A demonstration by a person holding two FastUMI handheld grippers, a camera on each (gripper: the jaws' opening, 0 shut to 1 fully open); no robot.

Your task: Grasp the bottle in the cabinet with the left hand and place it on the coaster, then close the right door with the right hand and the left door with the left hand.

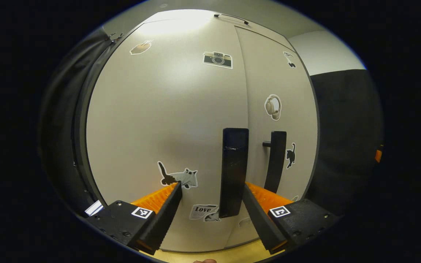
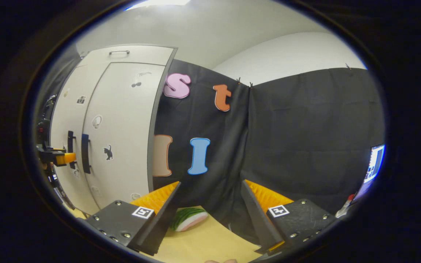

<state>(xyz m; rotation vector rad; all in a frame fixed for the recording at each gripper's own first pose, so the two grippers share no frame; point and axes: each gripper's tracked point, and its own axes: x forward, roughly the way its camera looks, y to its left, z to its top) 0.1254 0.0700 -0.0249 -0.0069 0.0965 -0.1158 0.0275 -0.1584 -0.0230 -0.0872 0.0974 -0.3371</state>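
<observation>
Pale grey-white panels of the left door (image 1: 166, 120) and right door (image 1: 278, 91) sit centre frame in the left gripper view and look shut or nearly so, which suggests the final step, closing the left door, is in hand or just complete. The left gripper (image 1: 210, 204) has its jaws spread, straddling the lower end of the left door handle (image 1: 234, 171) without pinching it. The right gripper (image 2: 210, 204), jaws also spread, hangs over the desk (image 2: 203, 244), holding nothing. The bottle and coaster cannot be located. Next move, if any gap remains: press the left door flush, then withdraw.
</observation>
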